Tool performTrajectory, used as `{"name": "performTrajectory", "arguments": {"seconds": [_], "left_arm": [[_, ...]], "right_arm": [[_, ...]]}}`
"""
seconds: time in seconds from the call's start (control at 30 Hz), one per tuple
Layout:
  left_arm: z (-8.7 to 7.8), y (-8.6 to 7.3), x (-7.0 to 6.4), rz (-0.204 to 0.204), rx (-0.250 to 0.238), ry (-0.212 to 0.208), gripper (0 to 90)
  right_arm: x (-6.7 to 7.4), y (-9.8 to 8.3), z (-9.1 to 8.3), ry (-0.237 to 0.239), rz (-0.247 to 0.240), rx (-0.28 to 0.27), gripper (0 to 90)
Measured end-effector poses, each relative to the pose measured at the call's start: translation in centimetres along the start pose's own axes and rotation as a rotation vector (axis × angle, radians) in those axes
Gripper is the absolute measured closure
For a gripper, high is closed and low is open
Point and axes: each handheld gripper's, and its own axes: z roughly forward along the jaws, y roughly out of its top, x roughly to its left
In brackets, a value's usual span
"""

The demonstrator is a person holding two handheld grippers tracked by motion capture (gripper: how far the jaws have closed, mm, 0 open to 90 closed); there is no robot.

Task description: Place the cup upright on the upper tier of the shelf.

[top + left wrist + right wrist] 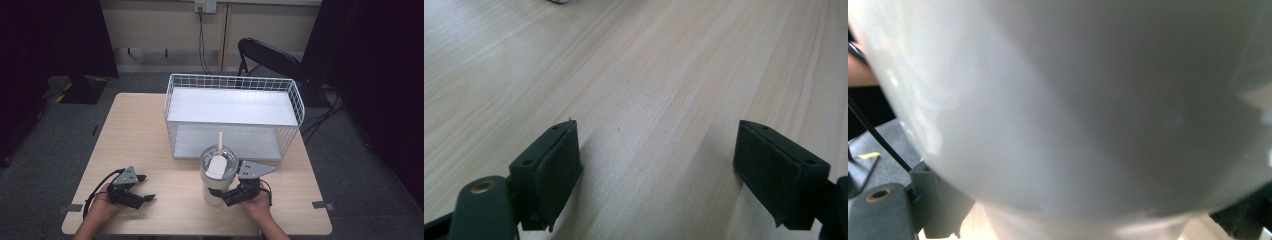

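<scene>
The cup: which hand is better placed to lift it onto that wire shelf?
Right. Its claw already closes around the cup near its base, just before the shelf. The left claw rests open, apart.

My right gripper [220, 194] is clamped on a glossy, smooth white tumbler [216, 187] with a clear plastic lid [218, 161]. My left gripper [145, 187] has matt black jaws. The table [140, 125] is pale, smooth-grained wood; the basket [295, 100] is white-coated wire.

The high view looks forward and down over the pale wooden bench [150, 145]. The left gripper view skims that bench close; the right presses against the white lidded tumbler [1088, 110].
</scene>
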Motion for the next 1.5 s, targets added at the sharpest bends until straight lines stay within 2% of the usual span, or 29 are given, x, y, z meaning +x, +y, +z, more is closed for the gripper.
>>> {"name": "performTrajectory", "arguments": {"seconds": [0.1,0.2,0.4,0.63,0.7,0.93,1.5], "left_arm": [[0.0,0.0,0.0,0.0,0.0,0.0,18.5],[0.0,0.0,0.0,0.0,0.0,0.0,18.6],[0.0,0.0,0.0,-0.002,-0.001,0.0,18.7],[0.0,0.0,0.0,-0.002,-0.002,-0.001,18.6],[0.0,0.0,0.0,-0.002,-0.002,-0.001,18.6],[0.0,0.0,0.0,-0.002,-0.002,-0.001,18.6],[0.0,0.0,0.0,-0.002,-0.002,-0.002,18.6]], "right_arm": [[-0.1,0.0,-0.3,0.009,0.03,-0.022,9.8],[-0.1,0.7,-0.8,0.001,0.004,-0.021,9.8],[0.0,2.3,-2.0,-0.012,-0.014,-0.02,9.8],[-0.7,3.7,-3.5,-0.031,-0.005,-0.036,9.8],[-0.9,4.3,-4.1,-0.04,-0.013,-0.028,9.8],[-1.4,5.2,-5.0,-0.052,0.008,-0.023,9.8],[-3.2,8.0,-8.0,-0.122,0.023,-0.034,9.9]]}}
